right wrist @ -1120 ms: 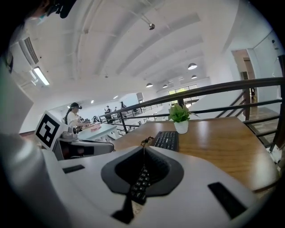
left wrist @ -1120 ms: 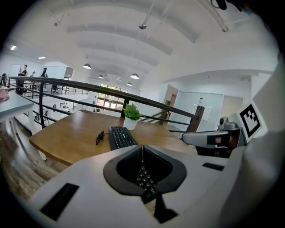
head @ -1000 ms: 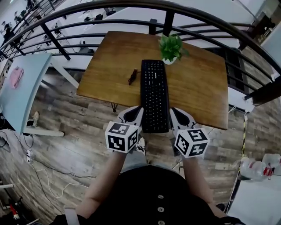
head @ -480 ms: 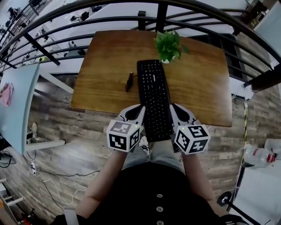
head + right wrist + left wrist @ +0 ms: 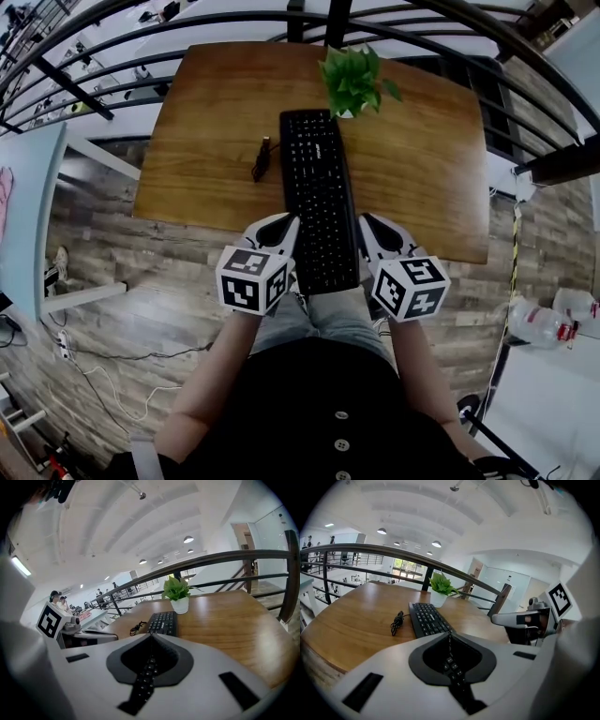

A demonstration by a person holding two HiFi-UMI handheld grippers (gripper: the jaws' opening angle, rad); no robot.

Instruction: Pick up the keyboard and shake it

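Between the two grippers sits the near end of the black keyboard point(image 5: 319, 197), lengthwise, running straight ahead of both tips. Left gripper point(image 5: 279, 223) is just beside the keyboard's left long edge and right gripper point(image 5: 368, 223) just beside its right long edge; touching or a hair apart, can't tell from the head view. Both point forward and down, mirrored, likely so the board can be taken evenly from both sides without tipping. Jaws on both are pressed together with nothing pinched. Each gripper view shows only a thin slit between the jaws, and the keys glimpsed through it lie beyond them, not in them. The keyboard rests flat on the wooden table point(image 5: 216, 141), its near end sticking out past the table edge toward the person. That overhang probably gives the grippers room to get at the sides or underside. Ahead of the left gripper and off to its left lies the bundled keyboard cable point(image 5: 260, 161). It's loose on the wood, so it should trail along on a lift. Far ahead of the right gripper, at the keyboard's far end, stands a small potted plant point(image 5: 352, 80), close enough to get bumped during a shake. Judgement: still the approach step, pickup not yet done. Jaws must open for a pinch, or stay closed and squeeze inward.
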